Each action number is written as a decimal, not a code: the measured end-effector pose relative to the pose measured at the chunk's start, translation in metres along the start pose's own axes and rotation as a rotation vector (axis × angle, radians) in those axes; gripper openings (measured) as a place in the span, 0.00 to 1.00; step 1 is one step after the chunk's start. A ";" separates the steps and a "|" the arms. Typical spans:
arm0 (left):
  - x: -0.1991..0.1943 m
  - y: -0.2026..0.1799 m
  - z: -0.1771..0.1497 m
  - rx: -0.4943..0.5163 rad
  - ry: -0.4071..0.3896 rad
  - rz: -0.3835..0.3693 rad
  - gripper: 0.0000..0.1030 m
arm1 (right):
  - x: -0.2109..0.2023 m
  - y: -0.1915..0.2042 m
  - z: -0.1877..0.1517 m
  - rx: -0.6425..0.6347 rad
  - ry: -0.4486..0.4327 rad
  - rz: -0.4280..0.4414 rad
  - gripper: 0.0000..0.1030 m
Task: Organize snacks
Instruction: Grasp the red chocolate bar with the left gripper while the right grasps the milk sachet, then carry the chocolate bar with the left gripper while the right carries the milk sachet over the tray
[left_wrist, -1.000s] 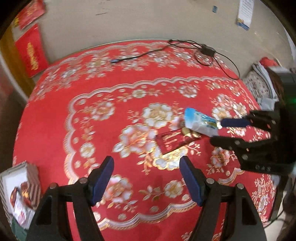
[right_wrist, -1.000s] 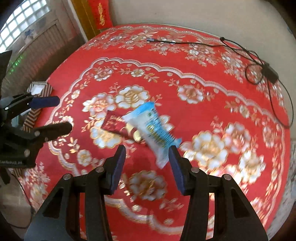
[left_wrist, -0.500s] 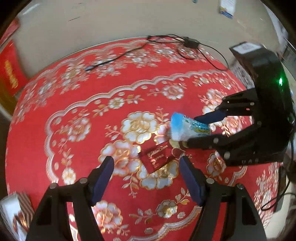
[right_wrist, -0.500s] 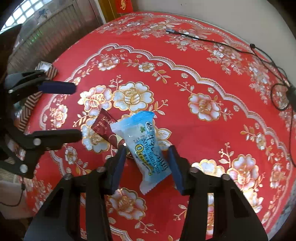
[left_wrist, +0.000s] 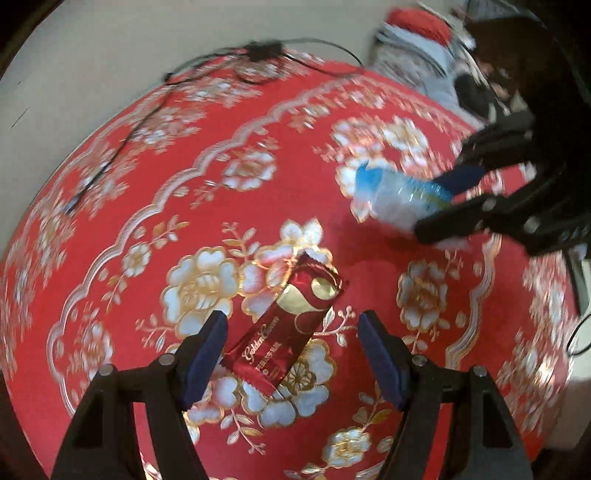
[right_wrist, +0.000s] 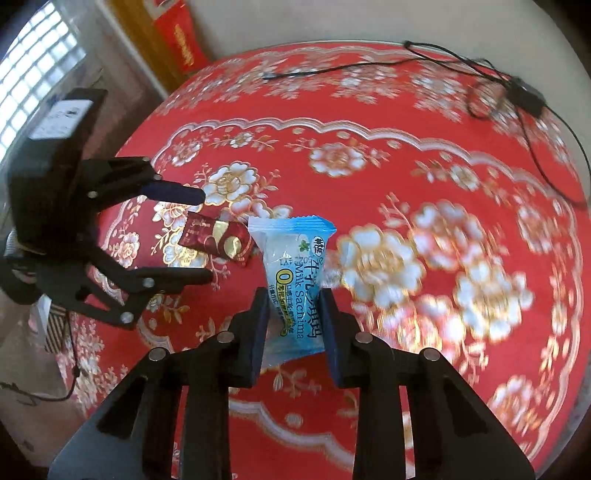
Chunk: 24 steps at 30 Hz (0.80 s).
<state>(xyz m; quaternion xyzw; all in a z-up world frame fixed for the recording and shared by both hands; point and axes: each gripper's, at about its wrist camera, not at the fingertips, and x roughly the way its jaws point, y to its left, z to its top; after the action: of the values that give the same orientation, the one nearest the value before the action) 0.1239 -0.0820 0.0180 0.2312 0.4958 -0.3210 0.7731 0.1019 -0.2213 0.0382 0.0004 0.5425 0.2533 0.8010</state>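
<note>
Blue snack packet (right_wrist: 295, 280) clamped in right hand-held gripper (right_wrist: 293, 317), left hand-held gripper (left_wrist: 291, 350) released

Both wrist fisheyes look steeply down, close over the worktop (left_wrist: 110, 229), each along its own fingers at lower frame. Shared ground: dark red packet (left_wrist: 286, 328) (right_wrist: 216, 238), blue packet (right_wrist: 295, 280) (left_wrist: 395, 201), black cable (left_wrist: 258, 51) at upper frame.

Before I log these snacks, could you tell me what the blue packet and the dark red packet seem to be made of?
Blue packet: thin plastic film, partly see-through, crimped serrated end. Dark red packet: glossy, probably foil-lined film, with shiny gold print and highlights.
</note>
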 end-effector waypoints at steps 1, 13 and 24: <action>0.003 -0.001 0.000 0.031 0.013 0.005 0.72 | -0.003 -0.001 -0.004 0.023 -0.011 0.003 0.26; -0.003 0.000 0.002 0.085 -0.001 -0.047 0.26 | -0.018 0.011 -0.021 0.120 -0.083 0.025 0.26; -0.026 0.003 -0.035 -0.168 -0.029 0.031 0.26 | -0.010 0.044 -0.014 0.056 -0.064 0.009 0.26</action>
<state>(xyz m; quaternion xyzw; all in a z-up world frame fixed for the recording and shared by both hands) 0.0968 -0.0489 0.0277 0.1688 0.5062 -0.2695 0.8017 0.0693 -0.1904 0.0531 0.0336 0.5236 0.2415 0.8163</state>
